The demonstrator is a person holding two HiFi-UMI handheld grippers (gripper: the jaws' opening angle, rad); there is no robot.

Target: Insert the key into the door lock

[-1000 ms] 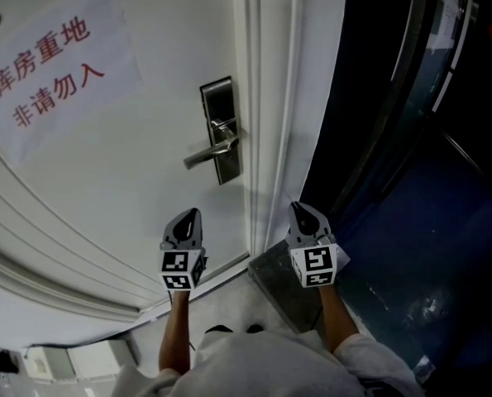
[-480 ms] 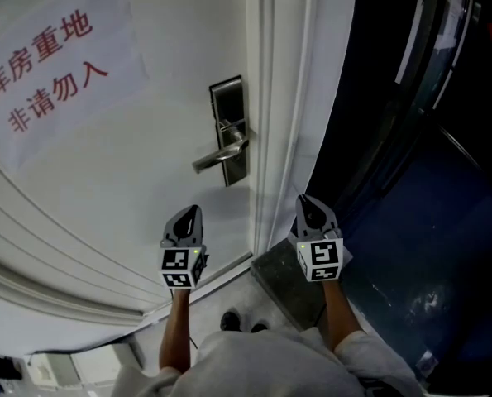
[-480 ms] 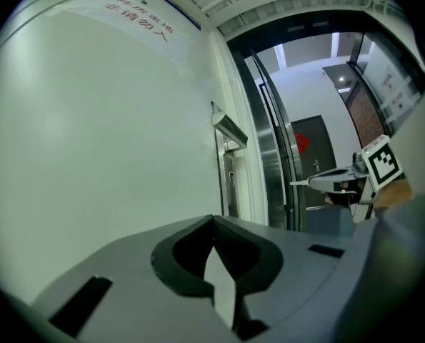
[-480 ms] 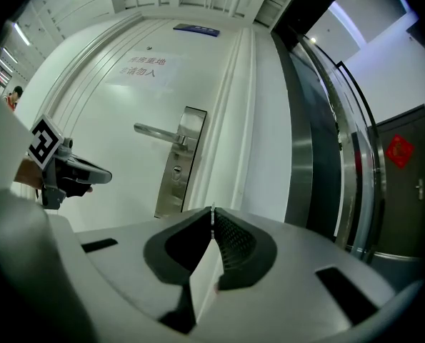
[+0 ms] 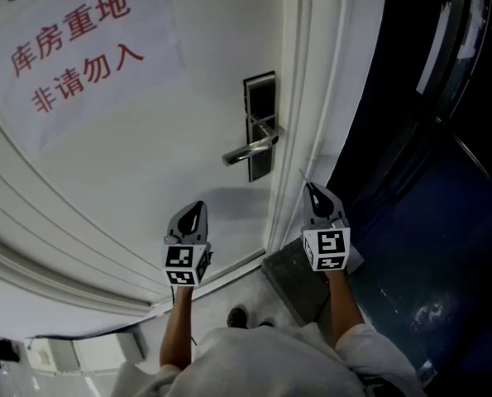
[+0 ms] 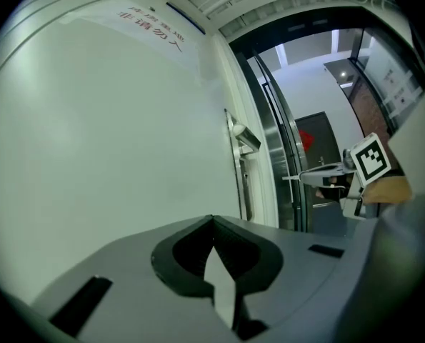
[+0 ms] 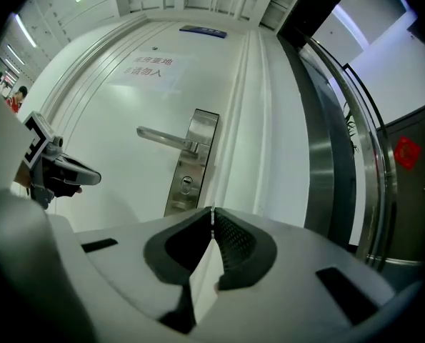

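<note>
Door lock (image 5: 260, 126), head view: tall narrow plate of brushed grey metal, rectangular, long axis running up the door (image 5: 146, 164) close to its right edge. Lever handle (image 5: 250, 150) is a flat metal bar pointing left, away from that edge. Door is smooth white paint with curved moulded ridges. Paper notice (image 5: 80, 52) with red characters sits upper left. Left claw (image 5: 199, 206) is held below the lever, apart from the door hardware. Right claw (image 5: 310, 186) is held beside the door edge, below and right of the plate. A thin pale sliver, read as the key (image 5: 303, 176), sticks out of its tip and points up-left toward the plate, not touching it.

Left gripper view: left claw (image 6: 213, 219) is clenched, dark ribbed pads meeting at the tips, nothing between them. Door lock (image 6: 239, 170) appears edge-on as a slim vertical strip standing off the white door. Right claw (image 6: 301, 179) shows at the right, level with it.

Right gripper view: right claw (image 7: 212, 211) is clenched on the key (image 7: 212, 219), seen edge-on as a thin bright strip at the pad tips, long axis pointing forward at the door. Door lock (image 7: 193, 163) lies just ahead, slightly left. Its round keyhole (image 7: 186, 185) sits below the lever handle (image 7: 166, 138). Key and keyhole are apart. Left claw (image 7: 94, 176) shows at the left.
</note>
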